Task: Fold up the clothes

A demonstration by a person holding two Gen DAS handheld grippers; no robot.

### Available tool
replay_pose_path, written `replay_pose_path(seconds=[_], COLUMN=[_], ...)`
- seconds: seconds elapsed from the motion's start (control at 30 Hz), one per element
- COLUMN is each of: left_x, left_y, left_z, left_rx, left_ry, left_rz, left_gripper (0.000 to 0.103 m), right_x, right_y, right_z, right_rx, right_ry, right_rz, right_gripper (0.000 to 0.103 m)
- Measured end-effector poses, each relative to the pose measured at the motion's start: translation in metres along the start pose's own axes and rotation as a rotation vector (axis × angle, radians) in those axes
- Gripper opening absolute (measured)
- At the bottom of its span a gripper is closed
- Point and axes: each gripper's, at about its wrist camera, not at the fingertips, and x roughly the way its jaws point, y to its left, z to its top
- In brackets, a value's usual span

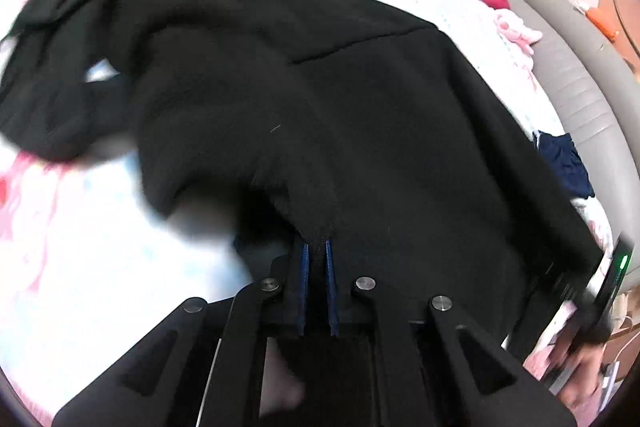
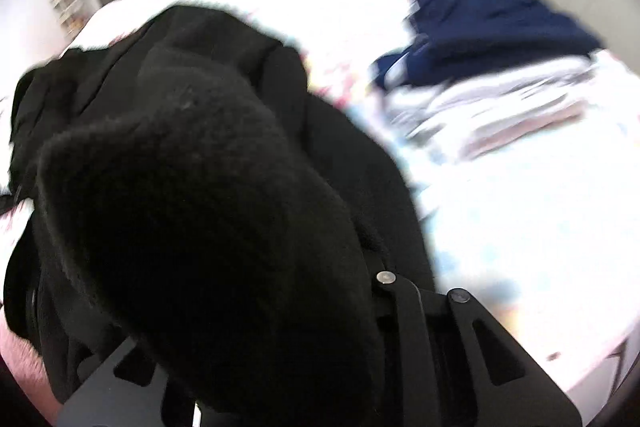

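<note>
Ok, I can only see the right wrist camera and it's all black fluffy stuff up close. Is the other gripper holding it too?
Observer: Yes. The left gripper is shut on an edge of the black fleece garment.
Operator: Is it folded yet?
Observer: No. In the left wrist view it lies spread across the floral bedsheet, with one sleeve bunched at the far left.
</note>
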Motion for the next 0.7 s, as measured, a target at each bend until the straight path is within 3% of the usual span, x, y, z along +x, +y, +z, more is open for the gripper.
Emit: replay_pose_path(seconds=[0.2,0.27,0.33,0.4,0.43,0.47,0.5,0.6,0.63,0.7], left_x=[-0.058,-0.076,-0.095,-0.107,-0.108,-0.111,-0.114,-0.103,-0.095,-0.06], left_y=[0.01,0.006,0.0,-0.01,-0.015,-0.018,-0.022,-0.037,-0.039,-0.035], left_z=[-0.026,-0.026,-0.027,-0.023,-0.02,-0.017,-0.014,0.007,0.014,0.032], left_rx=[-0.006,-0.015,-0.005,0.038,0.053,0.073,0.094,0.133,0.132,0.063], left_ry=[-0.046,-0.063,-0.083,-0.05,-0.043,-0.066,-0.089,-0.146,-0.146,-0.082], left_rz=[0.022,-0.014,-0.073,-0.181,-0.211,-0.209,-0.202,-0.052,-0.033,0.113], left_gripper=[0.008,0.008,0.012,0.025,0.043,0.052,0.058,0.061,0.076,0.082], right_x=[-0.06,-0.076,-0.085,-0.087,-0.086,-0.085,-0.084,-0.088,-0.092,-0.099], right_y=[0.0,0.011,0.02,0.03,0.035,0.04,0.047,0.053,0.052,0.054], right_z=[0.039,0.042,0.039,0.029,0.022,0.014,0.009,0.01,0.016,0.045], right_rx=[-0.003,-0.035,-0.084,-0.169,-0.205,-0.23,-0.237,-0.22,-0.189,-0.116], right_ry=[-0.232,-0.27,-0.248,-0.171,-0.136,-0.112,-0.108,-0.152,-0.177,-0.212], right_rz=[-0.064,-0.069,-0.022,0.087,0.139,0.173,0.169,0.109,0.121,0.163], right_gripper=[0.02,0.02,0.022,0.031,0.031,0.032,0.033,0.035,0.041,0.056])
